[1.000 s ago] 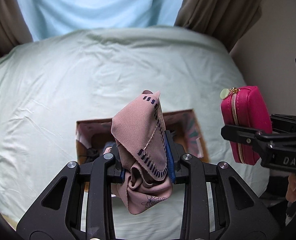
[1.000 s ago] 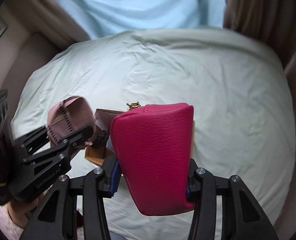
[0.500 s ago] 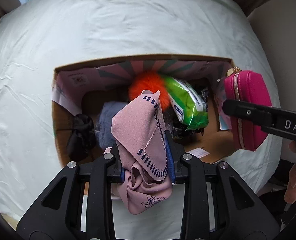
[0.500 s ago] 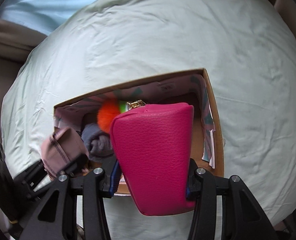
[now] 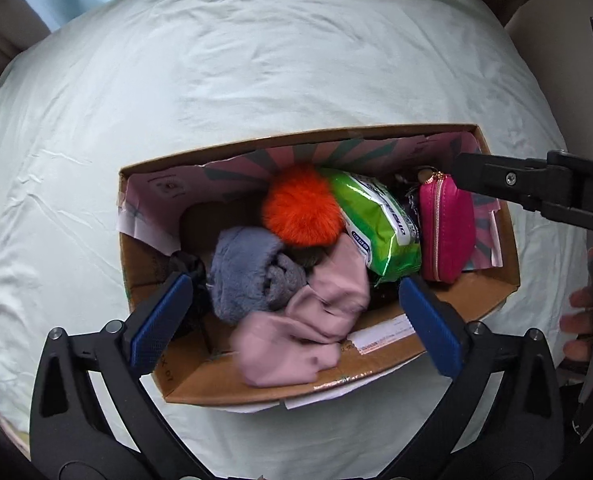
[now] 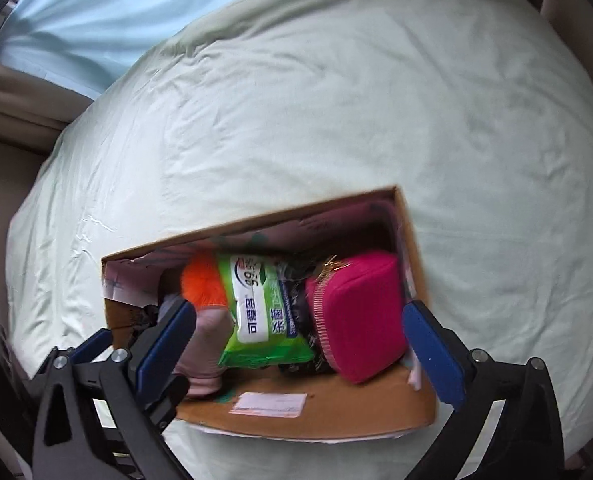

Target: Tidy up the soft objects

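An open cardboard box (image 5: 380,364) (image 6: 328,416) sits on the pale green bedsheet. A pink cloth (image 5: 308,320) (image 6: 204,344), blurred, lies loose in the box near its front wall. My left gripper (image 5: 296,320) hangs over the box, its jaws opening wide, its blue pads off the cloth. A magenta zip pouch (image 5: 446,232) (image 6: 356,312) lies at the box's right end. My right gripper (image 6: 300,344) is above it, jaws opening, pads clear of the pouch.
Also in the box: an orange pompom (image 5: 300,208), a green wipes pack (image 5: 376,224) (image 6: 256,312), a grey fuzzy item (image 5: 244,276) and something dark at the left end. A person's fingers (image 5: 576,320) show at the right edge. Curtains hang beyond the bed.
Both grippers came down over the box. The left one let go of the pink cloth and the right one let go of the magenta pouch; both items now lie inside the box.
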Demonstrator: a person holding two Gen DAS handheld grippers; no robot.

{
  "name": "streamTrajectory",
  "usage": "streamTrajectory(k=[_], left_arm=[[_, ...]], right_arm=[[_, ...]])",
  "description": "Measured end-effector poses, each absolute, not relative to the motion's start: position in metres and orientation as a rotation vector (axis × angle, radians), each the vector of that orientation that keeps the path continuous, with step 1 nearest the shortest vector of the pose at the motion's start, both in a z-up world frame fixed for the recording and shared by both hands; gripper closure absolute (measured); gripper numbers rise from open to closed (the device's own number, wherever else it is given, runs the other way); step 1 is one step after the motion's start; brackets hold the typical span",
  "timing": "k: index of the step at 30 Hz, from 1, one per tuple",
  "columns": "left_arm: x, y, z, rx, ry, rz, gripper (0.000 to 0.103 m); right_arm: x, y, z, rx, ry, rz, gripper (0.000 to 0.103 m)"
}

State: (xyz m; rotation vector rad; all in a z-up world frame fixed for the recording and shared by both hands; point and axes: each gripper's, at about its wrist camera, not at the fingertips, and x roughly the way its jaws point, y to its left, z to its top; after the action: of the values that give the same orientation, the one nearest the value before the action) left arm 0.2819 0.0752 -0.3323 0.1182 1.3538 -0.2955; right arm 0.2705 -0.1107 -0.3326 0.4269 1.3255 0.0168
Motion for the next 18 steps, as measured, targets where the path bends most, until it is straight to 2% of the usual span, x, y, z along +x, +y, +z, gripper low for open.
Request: streamTrajectory(k=[9,18], left_arm=[[0.272,0.083,-0.321,0.09,1.341,-0.274,0.0],[0.247,0.088,-0.286,0.074,1.29,-0.247,0.0]], right_arm=[[0.267,-0.104,-0.326,0.332,1.336,0.064,0.0],[0.245,-0.099,-0.304,0.327,1.304,0.1,0.0]])
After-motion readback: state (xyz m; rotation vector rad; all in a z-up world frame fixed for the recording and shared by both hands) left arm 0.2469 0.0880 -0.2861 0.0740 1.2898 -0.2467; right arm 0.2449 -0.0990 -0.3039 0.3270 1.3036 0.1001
